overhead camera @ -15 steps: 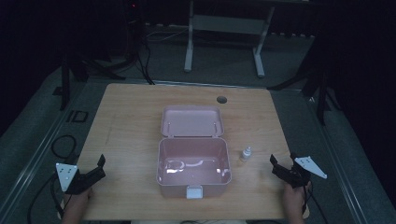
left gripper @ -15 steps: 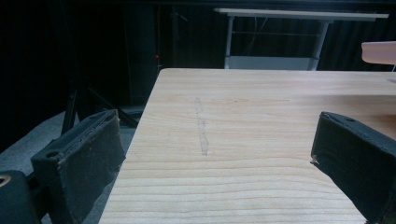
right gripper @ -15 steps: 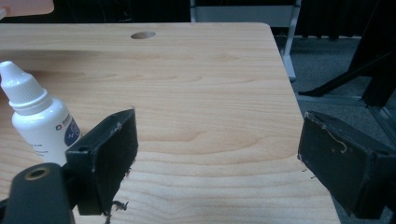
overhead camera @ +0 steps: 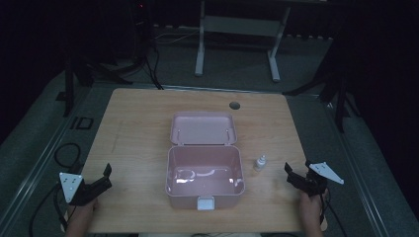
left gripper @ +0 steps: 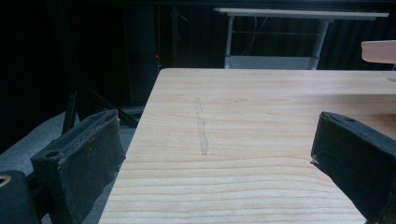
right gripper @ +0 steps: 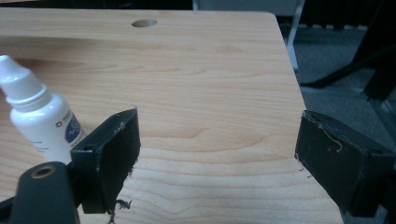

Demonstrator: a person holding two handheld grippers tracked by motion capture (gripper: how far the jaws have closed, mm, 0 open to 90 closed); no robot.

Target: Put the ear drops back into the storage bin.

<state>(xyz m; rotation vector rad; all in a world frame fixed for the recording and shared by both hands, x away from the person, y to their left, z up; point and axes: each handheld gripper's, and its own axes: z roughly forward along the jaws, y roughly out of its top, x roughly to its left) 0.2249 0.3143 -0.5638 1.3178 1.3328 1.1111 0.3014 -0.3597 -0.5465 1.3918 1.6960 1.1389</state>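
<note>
Right gripper [overhead camera: 295, 173]: mine, near bench [overhead camera: 138, 123] edge, jaws apart, empty. Left gripper [overhead camera: 101, 180]: likewise, jaws spread, nothing held. Dropper bottle [overhead camera: 260, 162]: upright, just beside the open pink box [overhead camera: 205, 182], near my right jaws. Step, as I judge: approach. Next: swing right toward the bottle, straddle, close.

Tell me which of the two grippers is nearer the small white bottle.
The right gripper: the small white bottle stands upright just off its jaws, right of the open pink box. The left gripper sits beyond the box.
</note>
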